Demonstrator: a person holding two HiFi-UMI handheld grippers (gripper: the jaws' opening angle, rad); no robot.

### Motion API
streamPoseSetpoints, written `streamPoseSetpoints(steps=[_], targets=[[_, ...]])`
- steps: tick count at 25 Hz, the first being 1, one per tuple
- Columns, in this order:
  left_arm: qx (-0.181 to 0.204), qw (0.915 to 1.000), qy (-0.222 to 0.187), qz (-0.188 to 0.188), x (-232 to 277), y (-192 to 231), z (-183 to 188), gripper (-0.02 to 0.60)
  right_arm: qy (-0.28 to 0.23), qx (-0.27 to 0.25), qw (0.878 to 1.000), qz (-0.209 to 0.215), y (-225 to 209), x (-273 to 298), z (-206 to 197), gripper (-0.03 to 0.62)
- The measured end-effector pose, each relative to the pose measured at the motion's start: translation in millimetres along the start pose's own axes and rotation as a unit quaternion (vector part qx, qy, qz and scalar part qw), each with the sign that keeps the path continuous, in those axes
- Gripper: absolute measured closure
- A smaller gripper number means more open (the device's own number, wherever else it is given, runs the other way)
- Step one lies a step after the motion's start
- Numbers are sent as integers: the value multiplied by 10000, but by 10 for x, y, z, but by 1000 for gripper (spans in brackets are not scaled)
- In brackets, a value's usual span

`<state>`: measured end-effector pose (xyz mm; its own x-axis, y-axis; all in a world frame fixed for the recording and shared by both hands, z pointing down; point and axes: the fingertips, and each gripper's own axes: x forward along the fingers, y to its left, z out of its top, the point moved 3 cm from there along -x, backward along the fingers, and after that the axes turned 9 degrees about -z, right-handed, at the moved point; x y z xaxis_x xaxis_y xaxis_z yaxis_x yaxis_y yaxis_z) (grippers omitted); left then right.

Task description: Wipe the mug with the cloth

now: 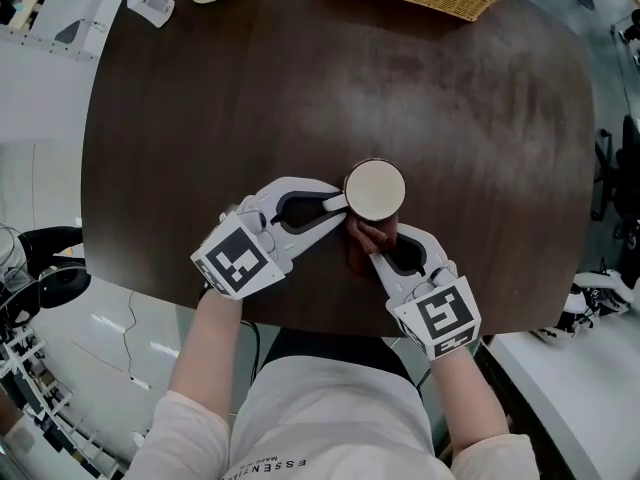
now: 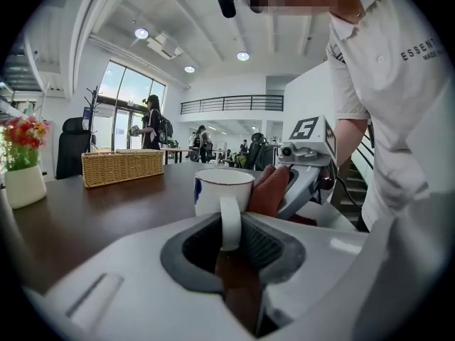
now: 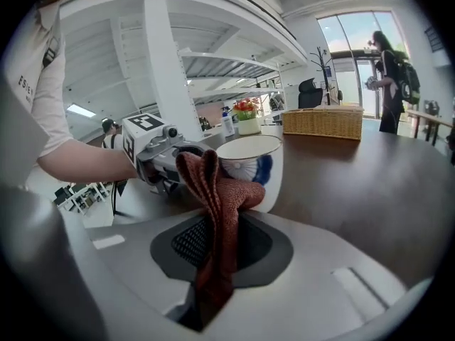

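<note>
Holding the white mug (image 1: 375, 189) by its handle, the left gripper (image 1: 335, 206) is squeezed tight. The right gripper (image 1: 380, 253) pinches a red-brown cloth (image 3: 217, 190) and presses it on the mug's side. The mug stands on the dark table (image 1: 480, 118), near the person's edge. I think a hard push could tip the mug, or the cloth could slip out.
</note>
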<state>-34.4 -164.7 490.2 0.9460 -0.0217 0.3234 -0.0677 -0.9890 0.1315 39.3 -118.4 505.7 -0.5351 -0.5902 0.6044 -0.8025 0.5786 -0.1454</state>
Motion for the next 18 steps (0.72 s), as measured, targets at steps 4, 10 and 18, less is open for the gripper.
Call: streamPoseSetpoints(steps=[4, 10, 18], targets=[[40, 10000, 7, -75, -17, -7, 10, 509, 43, 133, 9996, -229, -160, -77, -66, 508], [83, 9998, 41, -148, -43, -5, 19, 509, -109, 567, 9948, -838, -581, -228, -51, 513], [116, 9993, 142, -335, -63, -38, -17, 509, -219, 144, 9955, -908, -857, -141, 225, 513]])
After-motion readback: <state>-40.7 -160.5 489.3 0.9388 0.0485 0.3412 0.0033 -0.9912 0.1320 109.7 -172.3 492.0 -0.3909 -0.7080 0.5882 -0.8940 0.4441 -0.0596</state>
